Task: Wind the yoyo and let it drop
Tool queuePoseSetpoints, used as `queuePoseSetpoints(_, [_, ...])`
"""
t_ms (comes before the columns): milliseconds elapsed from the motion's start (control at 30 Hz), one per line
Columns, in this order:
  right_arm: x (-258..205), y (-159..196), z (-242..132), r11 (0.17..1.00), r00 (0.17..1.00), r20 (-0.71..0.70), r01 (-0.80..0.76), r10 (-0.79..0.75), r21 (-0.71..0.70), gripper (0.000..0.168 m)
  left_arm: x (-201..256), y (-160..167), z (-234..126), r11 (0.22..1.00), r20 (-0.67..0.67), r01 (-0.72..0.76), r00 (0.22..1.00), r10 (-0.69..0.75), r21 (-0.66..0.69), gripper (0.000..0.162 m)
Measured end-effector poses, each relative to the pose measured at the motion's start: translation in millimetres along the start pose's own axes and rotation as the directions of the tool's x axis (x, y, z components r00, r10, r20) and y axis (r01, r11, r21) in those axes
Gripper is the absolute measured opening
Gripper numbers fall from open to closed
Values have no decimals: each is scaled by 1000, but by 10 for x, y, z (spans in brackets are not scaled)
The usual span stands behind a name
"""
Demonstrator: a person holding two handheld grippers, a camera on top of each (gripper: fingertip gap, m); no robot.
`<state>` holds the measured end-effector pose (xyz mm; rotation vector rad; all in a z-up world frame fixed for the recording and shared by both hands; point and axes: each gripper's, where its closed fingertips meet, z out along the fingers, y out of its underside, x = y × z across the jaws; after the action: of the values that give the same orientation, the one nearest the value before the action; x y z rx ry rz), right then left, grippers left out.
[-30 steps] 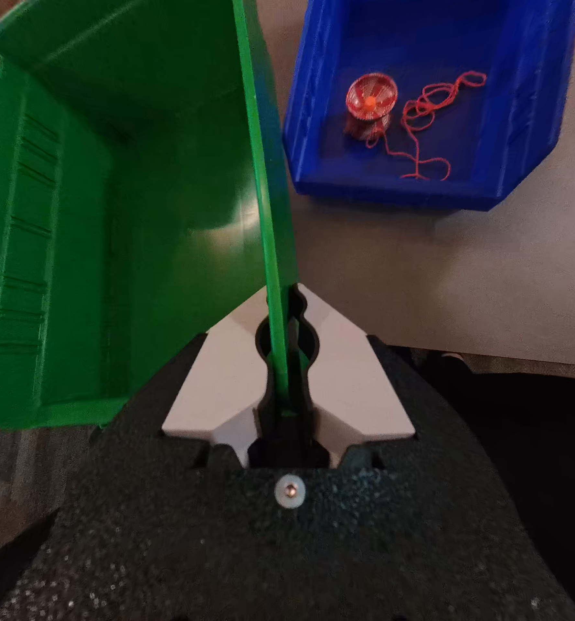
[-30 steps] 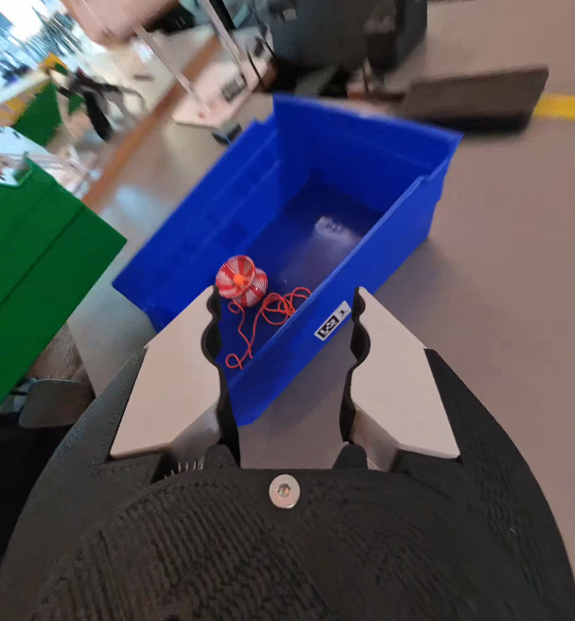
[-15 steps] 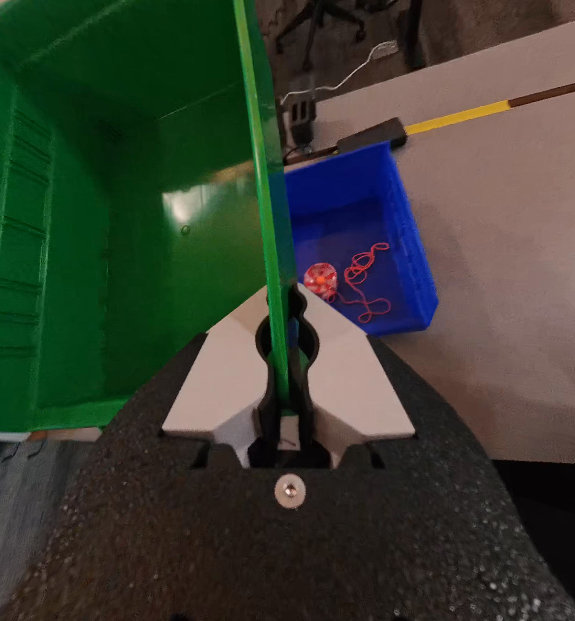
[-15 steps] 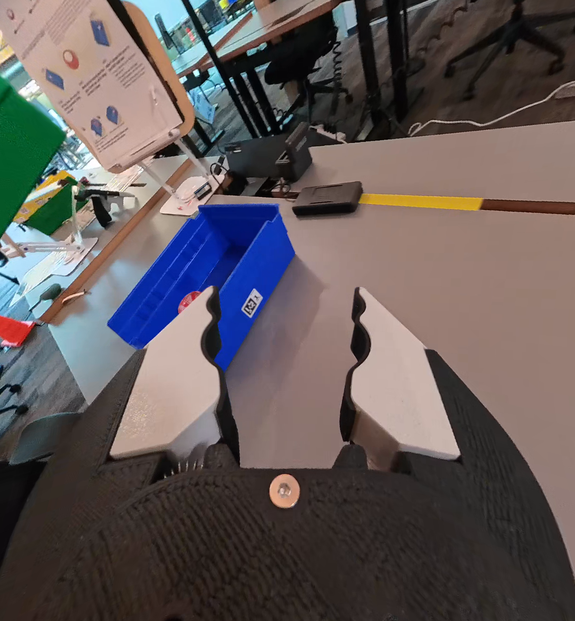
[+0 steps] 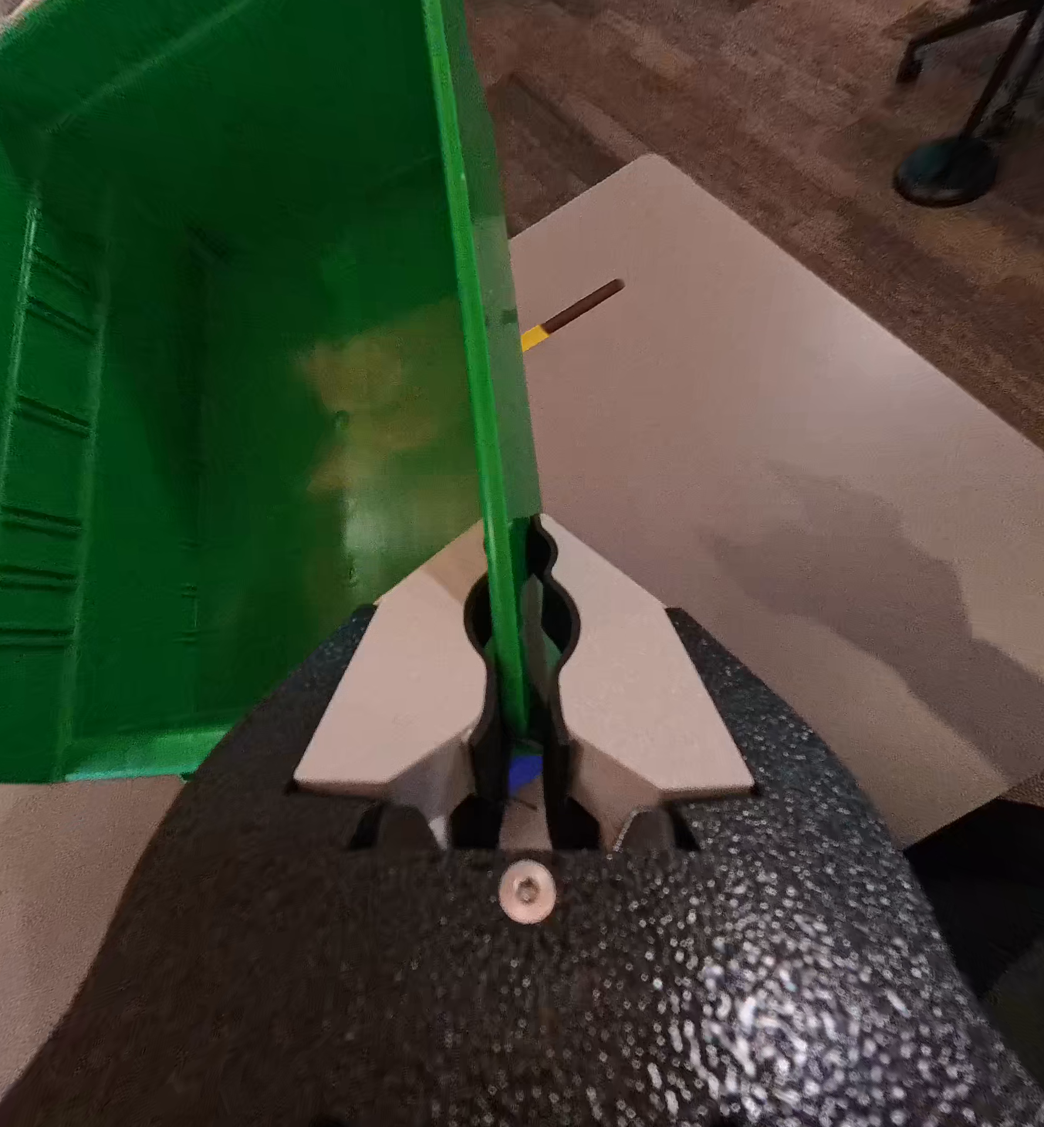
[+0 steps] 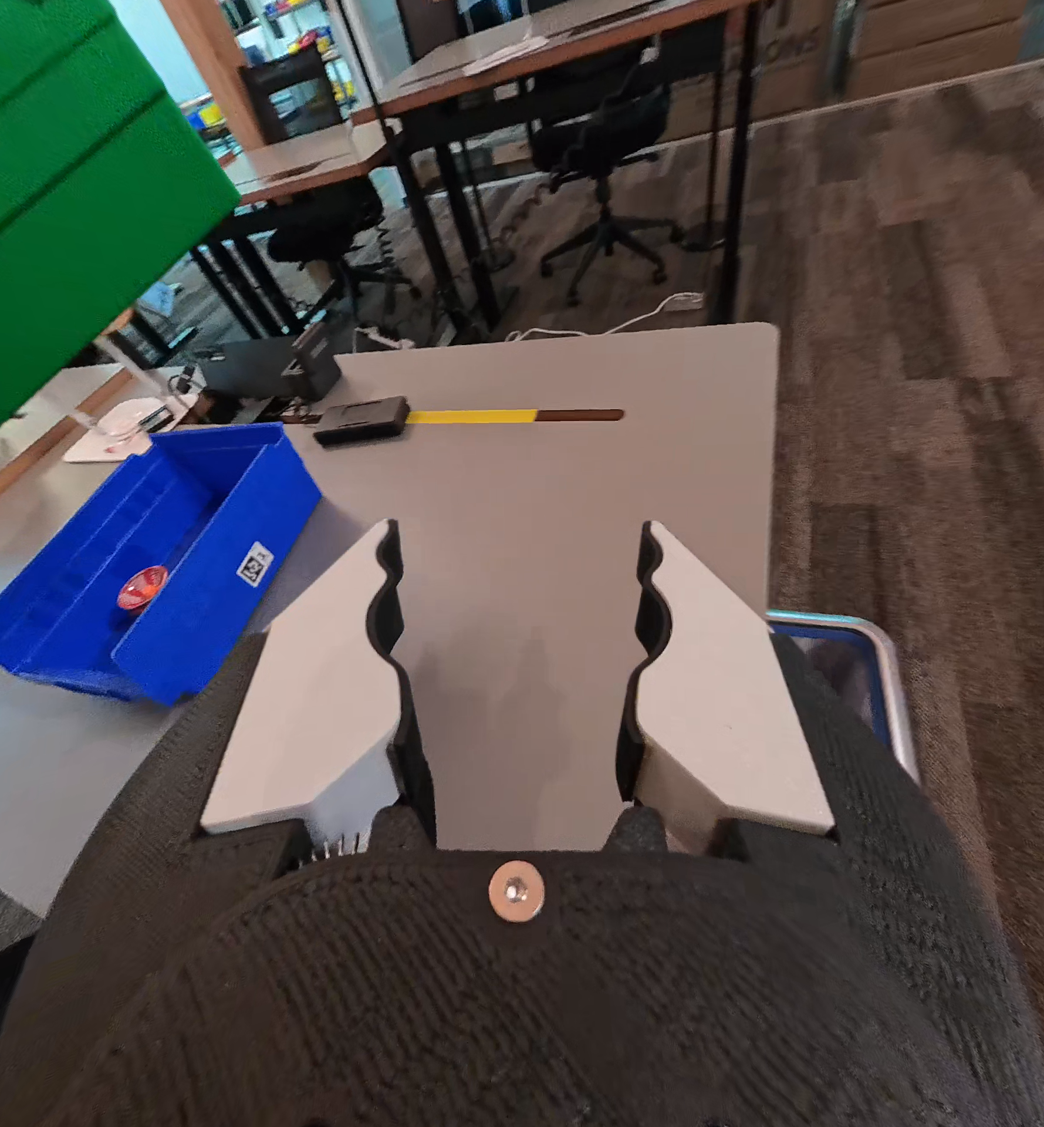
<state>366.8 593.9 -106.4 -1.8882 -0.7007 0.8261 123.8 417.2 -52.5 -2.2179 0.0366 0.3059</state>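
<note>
The red yoyo [image 6: 141, 586] lies inside a blue bin [image 6: 214, 601] on the grey table, at the left of the right wrist view; its string is hidden by the bin wall. My left gripper [image 5: 510, 536] is shut on the side wall of an empty green bin [image 5: 202, 396] and holds it up in the air. That green bin also shows at the upper left of the right wrist view [image 6: 62, 183]. My right gripper [image 6: 519, 530] is open and empty, raised above the table to the right of the blue bin.
The grey table [image 6: 568, 488] ends close on the right and at the far side. A black flat device [image 6: 361, 419] and a yellow-and-brown strip [image 6: 507, 416] lie near its far edge. Office chairs and desks stand beyond on the floor. Tip to tip, the grippers are about 30 cm apart.
Both grippers have risen and pulled back from the blue bin. The green bin has been lifted higher with the left gripper, and the yoyo has dropped out of the left wrist view.
</note>
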Motion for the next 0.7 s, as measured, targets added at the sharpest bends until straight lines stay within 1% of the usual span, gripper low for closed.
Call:
queuePoseSetpoints(133, [278,14,-310,999,996,-81,-33,35,23,77,254,-161,213,999,-78,-41,996,42,14,4])
queuePoseSetpoints(200, [395,57,-432,999,992,-120,-38,41,23,77,425,-202,324,999,-146,-40,988,41,8,3])
queuePoseSetpoints(333, [577,206,-647,999,981,-190,-32,30,-10,76,828,-141,607,998,-308,-39,951,24,-43,4])
queuePoseSetpoints(467, [647,411,-720,997,978,-208,-37,22,-71,76,1356,164,1015,979,-408,-171,906,112,-111,3])
queuePoseSetpoints(567, [614,529,-654,994,981,-192,-44,23,-102,76,1698,452,1267,958,-468,-236,873,136,-162,3])
queuePoseSetpoints(667, [525,596,-524,992,988,-151,-38,19,-123,72,1917,740,1498,939,-483,-286,860,163,-191,3])
queuePoseSetpoints(700, [484,614,-472,991,991,-134,-28,10,-130,72,1938,787,1568,934,-453,-313,867,207,-172,3])
